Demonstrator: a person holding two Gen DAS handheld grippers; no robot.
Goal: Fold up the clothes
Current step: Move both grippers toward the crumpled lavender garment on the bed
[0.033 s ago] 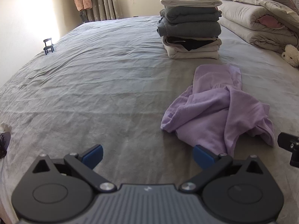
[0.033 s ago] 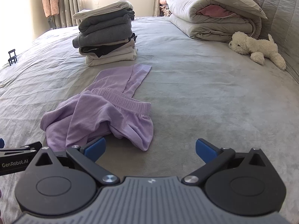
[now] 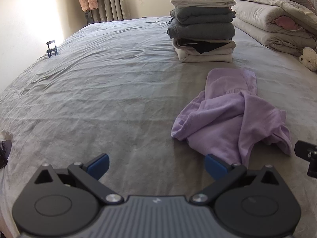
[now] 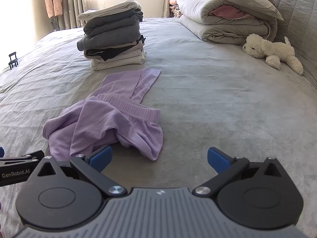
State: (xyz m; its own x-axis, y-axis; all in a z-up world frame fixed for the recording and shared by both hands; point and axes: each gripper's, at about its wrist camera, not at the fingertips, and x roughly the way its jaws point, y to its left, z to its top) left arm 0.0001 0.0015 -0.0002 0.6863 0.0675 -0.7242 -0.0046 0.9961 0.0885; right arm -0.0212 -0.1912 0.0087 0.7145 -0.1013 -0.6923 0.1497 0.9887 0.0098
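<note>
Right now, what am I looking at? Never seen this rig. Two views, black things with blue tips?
No robot here: a person carries a two-finger gripper in each hand, and each has a fisheye camera looking along its fingers. One picture is from the left gripper, the other from the right gripper. The blue tips are finger pads. Both grippers are open and hold nothing. They hover over a bed. On it lie crumpled purple pants, not yet folded, with a stack of folded clothes behind. To the right are a rolled duvet and a plush dog.
</note>
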